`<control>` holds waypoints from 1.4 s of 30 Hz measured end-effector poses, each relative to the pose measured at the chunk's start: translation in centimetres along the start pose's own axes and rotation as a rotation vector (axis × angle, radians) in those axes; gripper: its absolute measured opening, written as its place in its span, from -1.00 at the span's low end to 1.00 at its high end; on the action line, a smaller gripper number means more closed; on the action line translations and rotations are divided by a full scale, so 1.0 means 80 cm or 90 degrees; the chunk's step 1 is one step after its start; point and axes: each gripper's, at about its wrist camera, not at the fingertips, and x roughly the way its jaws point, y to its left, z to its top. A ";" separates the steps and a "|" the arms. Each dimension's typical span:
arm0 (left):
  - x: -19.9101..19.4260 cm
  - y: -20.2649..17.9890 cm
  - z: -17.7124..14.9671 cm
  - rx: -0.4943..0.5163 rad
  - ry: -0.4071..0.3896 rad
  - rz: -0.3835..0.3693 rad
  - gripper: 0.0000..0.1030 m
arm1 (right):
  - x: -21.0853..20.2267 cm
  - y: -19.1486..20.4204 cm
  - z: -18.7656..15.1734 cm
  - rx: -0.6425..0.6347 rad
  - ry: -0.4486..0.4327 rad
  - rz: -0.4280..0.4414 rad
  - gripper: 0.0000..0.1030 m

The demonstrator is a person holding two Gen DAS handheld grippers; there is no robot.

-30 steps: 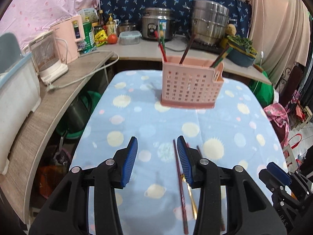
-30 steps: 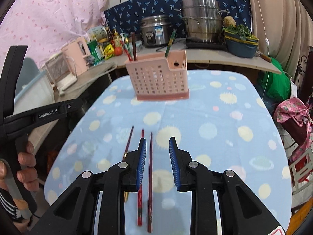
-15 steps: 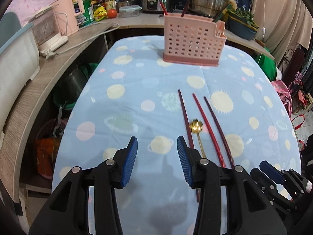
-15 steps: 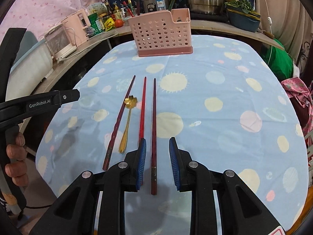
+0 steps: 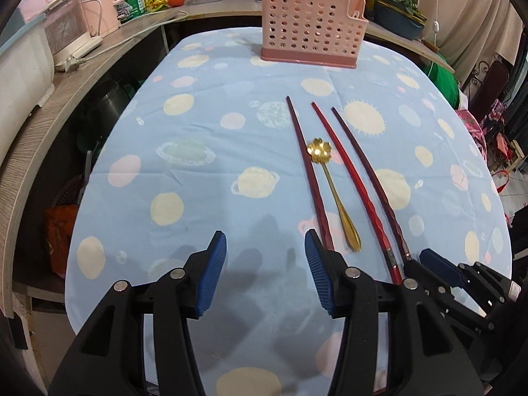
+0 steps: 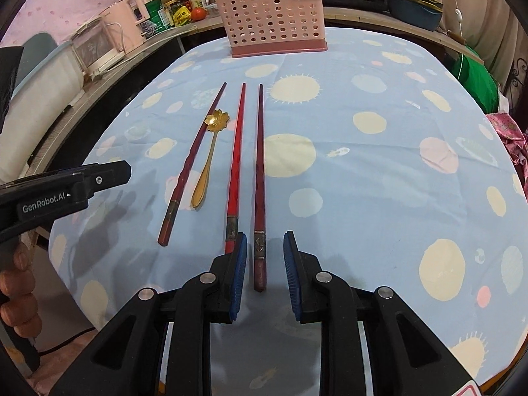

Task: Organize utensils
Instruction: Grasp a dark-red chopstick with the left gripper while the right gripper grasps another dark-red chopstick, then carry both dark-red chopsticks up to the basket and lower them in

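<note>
Right wrist view: I start with the table (image 6: 379, 198) under its blue dotted cloth, which fills most of the frame. At its far edge stands the pink basket (image 6: 274, 16), holes all round, a few sticks already upright in it; I take that as the place everything goes. Laid out lengthwise on the cloth, side by side and pointing toward the basket, are three chopsticks and a gold spoon (image 6: 208, 158), spaced apart so each can be picked singly.

My right gripper (image 6: 263, 274) has its jaws narrowly parted, just closing in, with the thick end of the dark chopstick (image 6: 259, 181) lying between them; the pads do not press on it yet. The red chopstick (image 6: 235, 171) runs just beside the left pad, close enough to be caught by mistake.

My left gripper (image 5: 265, 274) has just been opening and stands about half open over bare cloth, holding nothing. The leftmost chopstick (image 5: 308, 171) ends by its right pad. I judge both tools are lined up for a pick.
</note>
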 end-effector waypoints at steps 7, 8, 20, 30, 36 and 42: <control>0.016 -0.019 -0.009 0.025 0.025 -0.011 0.07 | 0.004 -0.008 0.003 0.001 -0.005 -0.005 -0.85; 0.018 -0.021 -0.011 0.028 0.028 -0.013 0.07 | 0.004 -0.009 0.002 0.002 -0.007 -0.003 -0.85; 0.041 -0.040 -0.021 0.053 0.059 -0.023 0.06 | 0.002 -0.016 0.000 0.014 -0.011 0.002 -0.87; 0.036 -0.030 -0.023 0.050 0.049 -0.023 -0.83 | 0.002 -0.015 0.001 0.016 -0.008 -0.001 -0.87; 0.030 -0.028 -0.026 0.049 0.046 -0.037 -0.86 | 0.000 -0.014 0.001 0.016 -0.009 -0.002 -0.87; 0.009 -0.017 -0.016 0.030 0.024 -0.043 -0.86 | -0.017 -0.011 0.012 0.021 -0.029 0.002 -0.87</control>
